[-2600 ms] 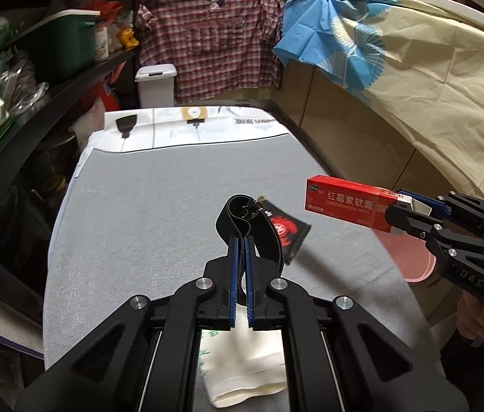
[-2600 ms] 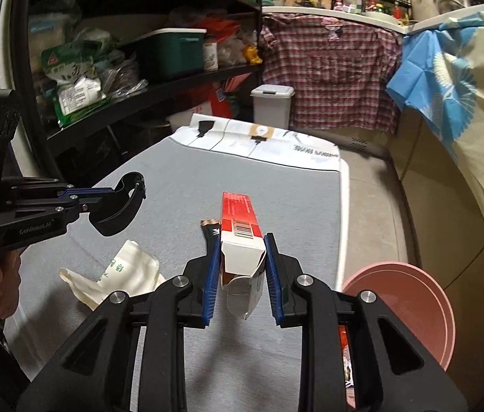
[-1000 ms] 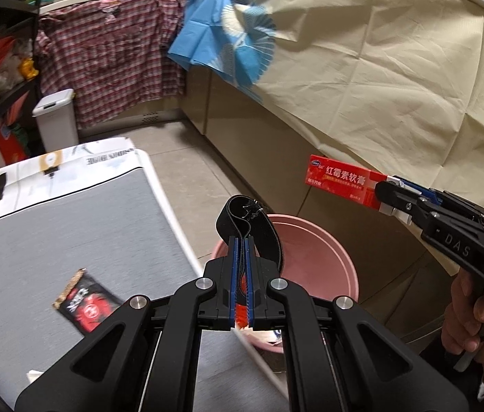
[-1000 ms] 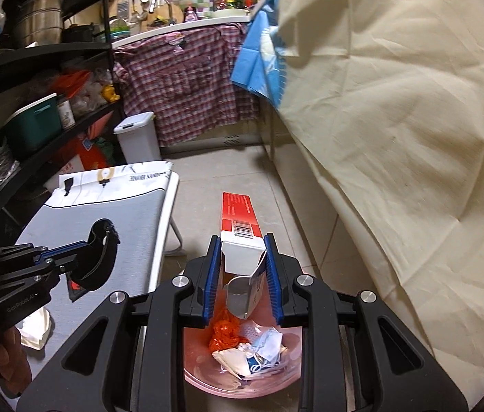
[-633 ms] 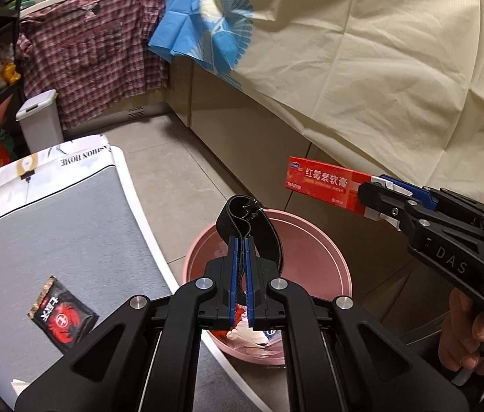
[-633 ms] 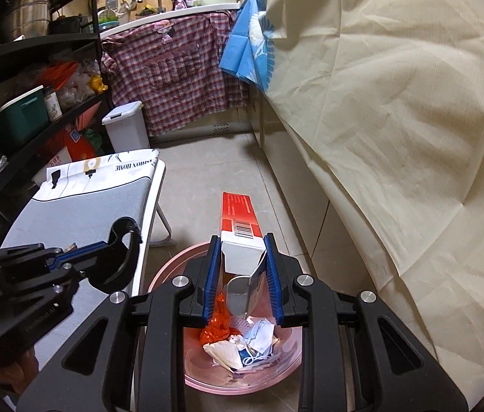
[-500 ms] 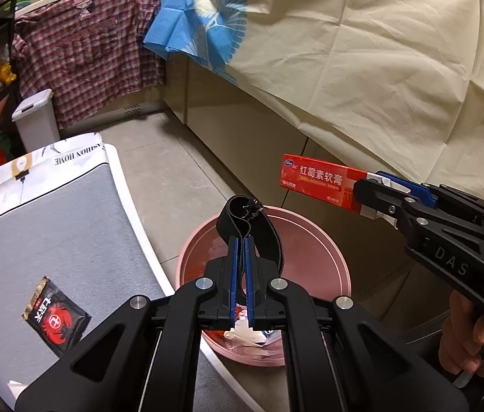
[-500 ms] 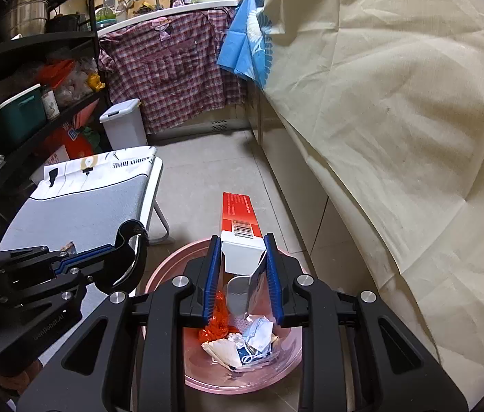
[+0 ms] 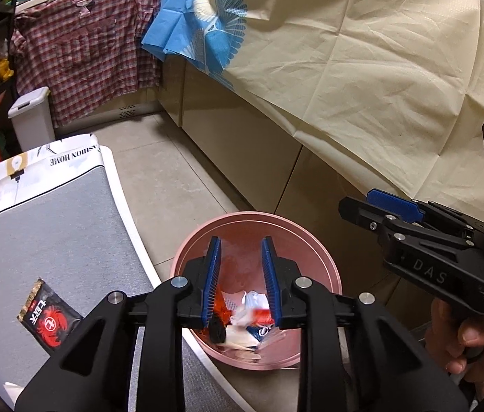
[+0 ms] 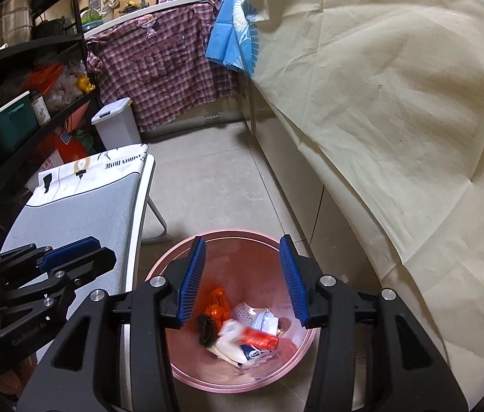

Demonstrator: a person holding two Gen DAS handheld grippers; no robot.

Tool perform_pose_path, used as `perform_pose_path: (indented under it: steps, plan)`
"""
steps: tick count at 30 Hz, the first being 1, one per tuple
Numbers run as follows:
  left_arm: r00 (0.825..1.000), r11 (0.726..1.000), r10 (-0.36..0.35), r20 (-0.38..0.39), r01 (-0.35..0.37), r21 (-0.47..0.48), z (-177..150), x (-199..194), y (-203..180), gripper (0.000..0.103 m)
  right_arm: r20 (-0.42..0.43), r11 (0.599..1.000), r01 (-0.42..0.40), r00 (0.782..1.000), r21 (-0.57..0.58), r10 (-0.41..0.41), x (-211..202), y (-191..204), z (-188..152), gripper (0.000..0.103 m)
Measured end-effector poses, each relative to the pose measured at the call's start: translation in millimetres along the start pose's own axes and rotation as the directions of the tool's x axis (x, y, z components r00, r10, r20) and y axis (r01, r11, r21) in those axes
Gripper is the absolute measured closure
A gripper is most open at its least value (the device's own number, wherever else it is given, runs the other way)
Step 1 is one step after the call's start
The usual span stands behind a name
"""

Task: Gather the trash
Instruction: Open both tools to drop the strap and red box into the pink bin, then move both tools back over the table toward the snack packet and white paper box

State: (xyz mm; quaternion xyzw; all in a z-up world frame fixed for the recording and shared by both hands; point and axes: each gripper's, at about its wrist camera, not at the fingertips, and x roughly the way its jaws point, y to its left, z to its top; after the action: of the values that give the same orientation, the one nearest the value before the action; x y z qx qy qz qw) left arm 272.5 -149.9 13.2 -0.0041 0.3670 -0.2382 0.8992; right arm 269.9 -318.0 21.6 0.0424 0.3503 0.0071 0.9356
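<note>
Drop step: we hold both grippers over the pink bin (image 10: 187,382), left gripper (image 9: 240,281) and right gripper (image 10: 243,279) jaws just opened, nothing between them. Red box (image 10: 259,336) and black strap (image 10: 206,331) lie inside. We should lift clear before heading for the snack packet (image 9: 46,321) on the board (image 9: 53,226).

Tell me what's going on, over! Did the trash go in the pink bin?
Both grippers, left and right, just opened, empty, over the pink bin. Red box and black strap inside. Red packet left on board.
</note>
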Motion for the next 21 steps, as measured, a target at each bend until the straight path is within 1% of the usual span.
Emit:
perform_pose_path:
  steps: [7, 11, 16, 21]
  plan:
    - [1.000, 1.000, 0.009, 0.010, -0.009, 0.011, -5, -13, 4, 0.078, 0.019, 1.000, -0.020, 1.000, -0.007, 0.020, -4, 7, 0, 0.057]
    - [0.999, 1.000, 0.026, 0.020, -0.026, 0.010, -12, -30, 15, 0.078, 0.040, 0.999, -0.047, 0.998, -0.027, 0.048, -9, 19, -1, 0.057]
    - [0.998, 0.998, 0.056, 0.035, -0.056, 0.000, -24, -55, 39, 0.078, 0.054, 0.994, -0.089, 0.994, -0.067, 0.092, -16, 41, -3, 0.057]
    - [0.995, 0.995, 0.091, 0.048, -0.089, -0.036, -40, -88, 74, 0.078, 0.049, 0.987, -0.117, 0.991, -0.113, 0.124, -20, 63, -8, 0.057]
